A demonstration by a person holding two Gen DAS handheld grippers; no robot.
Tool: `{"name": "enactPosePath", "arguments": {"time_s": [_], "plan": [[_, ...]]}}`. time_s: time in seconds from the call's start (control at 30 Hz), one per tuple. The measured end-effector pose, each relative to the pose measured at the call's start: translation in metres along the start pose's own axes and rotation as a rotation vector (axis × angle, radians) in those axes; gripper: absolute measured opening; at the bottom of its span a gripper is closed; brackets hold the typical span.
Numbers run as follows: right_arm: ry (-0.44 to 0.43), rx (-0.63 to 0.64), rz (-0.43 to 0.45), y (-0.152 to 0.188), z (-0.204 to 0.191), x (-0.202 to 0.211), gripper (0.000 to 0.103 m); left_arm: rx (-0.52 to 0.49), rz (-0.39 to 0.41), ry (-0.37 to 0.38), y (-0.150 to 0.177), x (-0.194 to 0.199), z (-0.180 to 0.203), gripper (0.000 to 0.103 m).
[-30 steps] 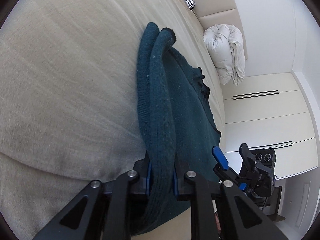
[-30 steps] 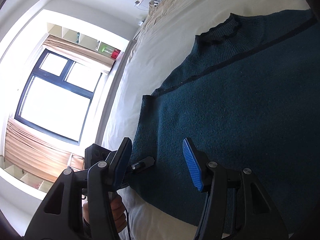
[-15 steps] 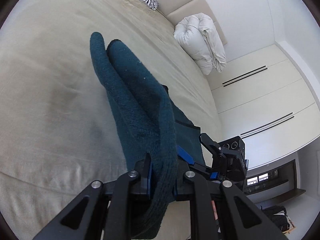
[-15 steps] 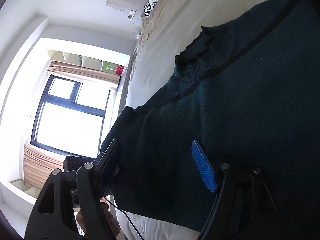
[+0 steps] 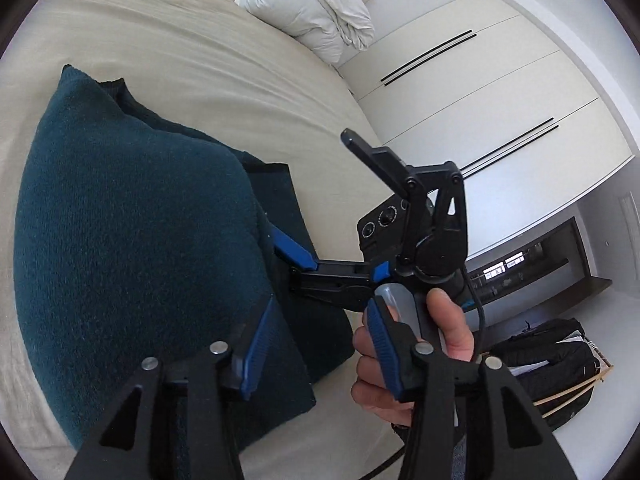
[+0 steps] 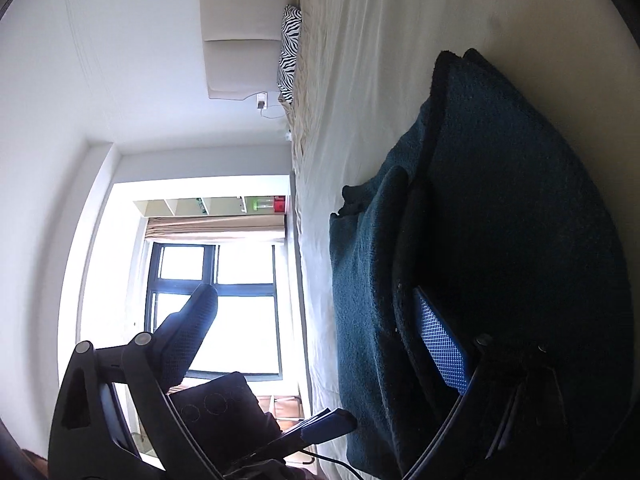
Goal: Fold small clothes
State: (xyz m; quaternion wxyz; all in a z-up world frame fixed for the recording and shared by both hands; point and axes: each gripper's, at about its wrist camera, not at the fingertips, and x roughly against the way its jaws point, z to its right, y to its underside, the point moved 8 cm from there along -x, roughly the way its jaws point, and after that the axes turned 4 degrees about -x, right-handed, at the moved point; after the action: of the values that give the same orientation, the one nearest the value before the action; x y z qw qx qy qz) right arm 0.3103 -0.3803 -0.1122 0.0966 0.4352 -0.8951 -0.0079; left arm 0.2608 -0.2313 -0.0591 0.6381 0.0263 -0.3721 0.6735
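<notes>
A dark teal knitted sweater (image 5: 132, 240) lies on the beige bed (image 5: 200, 52), with one part folded over the rest. My left gripper (image 5: 320, 352) is open and holds nothing, just above the sweater's near right edge. The right gripper shows in this view (image 5: 320, 200), held by a hand, open, its lower blue finger against the sweater's edge. In the right wrist view the sweater (image 6: 520, 220) fills the right side. My right gripper (image 6: 320, 344) is open, one finger over the sweater, the other in the air.
A rolled white duvet (image 5: 316, 12) and a zebra pillow (image 6: 290, 52) lie at the head of the bed. White wardrobe doors (image 5: 500, 120) stand beyond the bed. A black bag (image 5: 552, 356) sits on the floor. A window (image 6: 216, 304) is behind the left gripper.
My left gripper has let go of the sweater's sleeve and opened. The sleeve now lies folded over the body. The right gripper has tilted up and moved to the sweater's edge.
</notes>
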Motion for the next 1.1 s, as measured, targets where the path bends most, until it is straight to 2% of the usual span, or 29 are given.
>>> {"name": "enactPosePath", "arguments": {"time_s": [0.1,0.23,0.3,0.4,0.43,0.47,0.5,0.53,0.57,0.6,0.7,0.9,1.1], "plan": [[0.048,0.042,-0.027,0.000,0.000,0.004,0.097,-0.020,0.066,-0.036,-0.005,0.026,-0.005,0.055],[0.227,0.118,-0.075,0.003,0.003,-0.015,0.096,0.033,0.111,-0.075,-0.007,0.048,-0.035,0.058],[0.299,0.169,-0.111,0.012,0.001,-0.030,0.092,0.061,0.112,-0.101,-0.004,0.051,-0.048,0.058],[0.421,0.238,-0.152,0.018,0.005,-0.057,0.080,0.076,0.110,-0.099,0.015,0.058,-0.057,0.058],[0.462,0.265,-0.157,0.017,0.007,-0.064,0.070,0.074,0.108,-0.102,0.017,0.059,-0.058,0.058],[0.513,0.300,-0.155,0.016,0.009,-0.067,0.053,0.068,0.105,-0.106,0.018,0.058,-0.058,0.058],[0.566,0.336,-0.147,0.013,0.011,-0.071,0.044,0.065,0.101,-0.112,0.017,0.056,-0.059,0.059],[0.598,0.361,-0.134,0.010,0.010,-0.070,0.029,0.068,0.099,-0.115,0.016,0.055,-0.061,0.059],[0.610,0.381,-0.117,0.007,0.008,-0.068,0.019,0.067,0.101,-0.115,0.013,0.053,-0.059,0.059],[0.621,0.408,-0.098,0.003,0.005,-0.064,0.016,0.061,0.103,-0.118,0.011,0.052,-0.057,0.059],[0.612,0.438,-0.058,-0.007,-0.006,-0.044,0.013,0.027,0.106,-0.117,0.005,0.048,-0.044,0.062],[0.637,0.447,-0.024,-0.028,-0.018,-0.004,0.013,-0.032,0.080,-0.099,-0.004,0.023,-0.021,0.063],[0.643,0.366,0.037,-0.057,0.000,0.039,0.013,-0.046,0.009,-0.110,0.001,-0.020,-0.017,0.063]]}}
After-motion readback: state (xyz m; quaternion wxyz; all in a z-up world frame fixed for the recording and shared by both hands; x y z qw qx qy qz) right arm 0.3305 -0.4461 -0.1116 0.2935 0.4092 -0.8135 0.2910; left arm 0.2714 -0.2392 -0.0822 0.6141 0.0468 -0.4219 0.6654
